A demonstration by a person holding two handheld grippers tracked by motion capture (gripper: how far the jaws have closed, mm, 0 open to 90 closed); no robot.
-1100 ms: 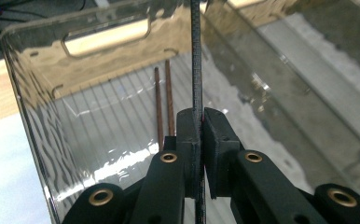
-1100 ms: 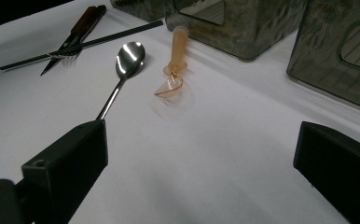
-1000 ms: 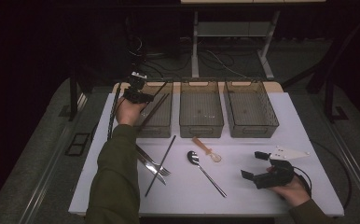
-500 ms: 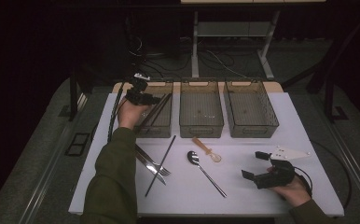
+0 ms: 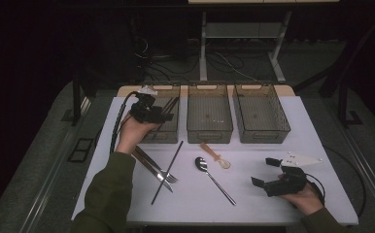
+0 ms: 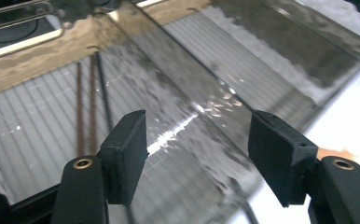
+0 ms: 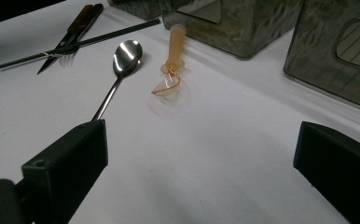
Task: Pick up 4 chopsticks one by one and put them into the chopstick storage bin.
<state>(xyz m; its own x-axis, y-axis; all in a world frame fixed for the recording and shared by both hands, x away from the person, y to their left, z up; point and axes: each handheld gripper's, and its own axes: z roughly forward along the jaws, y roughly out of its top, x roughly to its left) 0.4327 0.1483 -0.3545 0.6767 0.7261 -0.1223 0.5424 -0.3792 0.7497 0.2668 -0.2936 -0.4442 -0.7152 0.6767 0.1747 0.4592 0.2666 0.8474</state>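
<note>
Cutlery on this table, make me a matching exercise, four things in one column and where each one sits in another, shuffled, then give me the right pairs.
Things
1. chopsticks
2. metal spoon
3. fork
4. left gripper

Places
A. on the white table, right of the lone black chopstick
B. inside the leftmost bin
C. over the leftmost bin, fingers open with nothing between them
D. on the table, left of the lone black chopstick

Pairs: 1-B, 2-A, 3-D, 4-C

We saw a white table. On it lay three bins far off, and a spoon, fork and chopstick nearer.
</note>
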